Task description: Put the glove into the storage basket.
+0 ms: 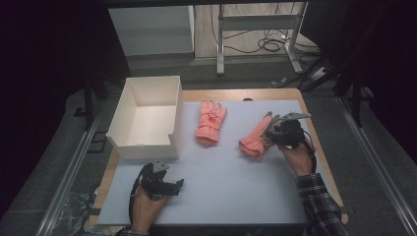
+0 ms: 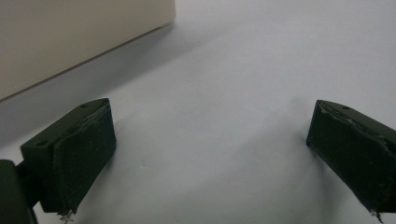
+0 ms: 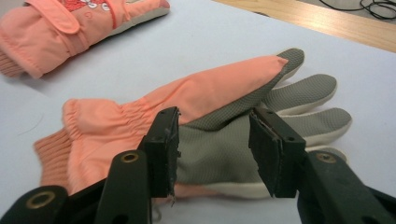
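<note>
Over at the right of the high view, the right gripper [image 1: 276, 129] is hovering at the nearer glove [image 1: 254, 137], which is lying slantwise on the pale sheet [image 1: 231, 182], cuff toward the lower left and fingers toward the upper right. In the right gripper view its 2 black jaws are standing partly apart on either side of the grey palm of that glove [image 3: 205, 112] — whether the pads are pressing the fabric or only framing it, I cannot tell. The glove is folded over itself there, orange back on top, grey fingers spreading toward the right edge of the frame.

The 2nd glove [image 1: 210, 123] is lying flat near the middle of the sheet, fingers toward the top of the frame, well apart from the first; it is showing again at the upper left of the right gripper view [image 3: 70, 28].

The left gripper [image 1: 169, 186] is resting low at the lower left of the high view, just below the white box [image 1: 129, 105]. In the left gripper view its jaws are gaping wide with nothing between them but bare sheet [image 2: 210, 140] — the box wall [image 2: 70, 42] is filling the upper left corner.
</note>
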Demonstrator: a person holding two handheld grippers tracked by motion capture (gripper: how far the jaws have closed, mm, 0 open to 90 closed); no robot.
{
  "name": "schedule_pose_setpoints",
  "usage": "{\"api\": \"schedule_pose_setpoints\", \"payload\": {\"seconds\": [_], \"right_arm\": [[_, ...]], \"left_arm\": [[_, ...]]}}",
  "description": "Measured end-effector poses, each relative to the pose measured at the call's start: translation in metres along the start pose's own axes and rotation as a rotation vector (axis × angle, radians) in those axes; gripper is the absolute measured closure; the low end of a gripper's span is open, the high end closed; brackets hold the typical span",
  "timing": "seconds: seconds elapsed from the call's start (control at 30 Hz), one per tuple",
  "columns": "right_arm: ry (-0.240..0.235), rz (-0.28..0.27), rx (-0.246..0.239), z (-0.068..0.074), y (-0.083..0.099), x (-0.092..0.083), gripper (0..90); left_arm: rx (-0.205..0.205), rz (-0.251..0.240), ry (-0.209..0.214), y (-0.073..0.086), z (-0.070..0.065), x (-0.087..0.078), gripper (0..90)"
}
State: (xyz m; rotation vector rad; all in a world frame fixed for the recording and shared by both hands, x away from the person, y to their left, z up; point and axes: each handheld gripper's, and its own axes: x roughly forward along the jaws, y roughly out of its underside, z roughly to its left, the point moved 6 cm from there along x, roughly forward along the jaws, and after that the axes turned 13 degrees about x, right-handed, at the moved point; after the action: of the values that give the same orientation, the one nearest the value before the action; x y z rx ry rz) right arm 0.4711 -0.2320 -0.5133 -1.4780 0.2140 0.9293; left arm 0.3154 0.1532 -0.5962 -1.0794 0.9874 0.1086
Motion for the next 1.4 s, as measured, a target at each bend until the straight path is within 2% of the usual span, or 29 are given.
{"api": "schedule_pose_setpoints", "payload": {"seconds": [0.13,0.2,0.3,0.43,0.47,0.57,0.6,0.63,0.67,0.7,0.73,0.8,1.1,1.4], "right_arm": [[0.031,0.021,-0.005,-0.003,0.002,0.012,47.5],[0.06,0.05,-0.012,-0.008,0.007,0.022,46.4],[0.045,0.062,0.011,-0.011,0.011,0.026,46.8],[0.03,0.067,0.034,-0.013,0.016,0.03,56.2],[0.03,0.067,0.034,-0.013,0.016,0.03,56.2],[0.023,0.059,0.056,-0.014,0.019,0.032,66.6],[0.024,0.059,0.059,-0.014,0.021,0.031,72.6],[0.024,0.059,0.059,-0.014,0.021,0.031,72.6],[0.023,0.062,0.064,-0.014,0.021,0.031,79.6],[0.023,0.062,0.064,-0.014,0.021,0.031,79.6],[0.022,0.065,0.059,-0.014,0.021,0.03,85.4],[0.023,0.062,0.055,-0.013,0.02,0.03,87.7],[0.002,0.03,0.055,-0.012,0.015,0.022,89.0],[-0.035,0.007,0.028,-0.001,0.006,0.004,89.2]], "left_arm": [[0.0,0.0,0.0,0.0,0.0,0.0,1.5],[0.001,0.0,0.0,0.0,0.0,0.0,1.5],[0.001,0.0,0.0,0.0,0.0,0.0,1.5],[0.002,0.0,-0.001,0.0,0.0,0.0,1.5],[0.002,0.0,-0.001,0.0,0.0,0.0,1.6],[0.008,0.005,-0.001,0.0,0.0,0.0,1.6],[0.008,0.005,0.0,0.0,0.0,-0.001,1.6],[0.008,0.005,0.0,0.0,0.0,-0.001,1.6],[0.008,0.005,0.0,0.0,0.0,0.0,1.6],[0.008,0.005,0.0,0.0,0.0,0.0,1.6],[0.008,0.005,0.0,0.0,0.0,-0.001,1.6],[0.004,0.001,-0.001,0.0,0.0,0.0,1.6],[0.002,0.0,0.0,0.0,0.0,0.0,1.6],[0.001,0.0,0.0,0.0,0.0,0.0,1.6]]}}
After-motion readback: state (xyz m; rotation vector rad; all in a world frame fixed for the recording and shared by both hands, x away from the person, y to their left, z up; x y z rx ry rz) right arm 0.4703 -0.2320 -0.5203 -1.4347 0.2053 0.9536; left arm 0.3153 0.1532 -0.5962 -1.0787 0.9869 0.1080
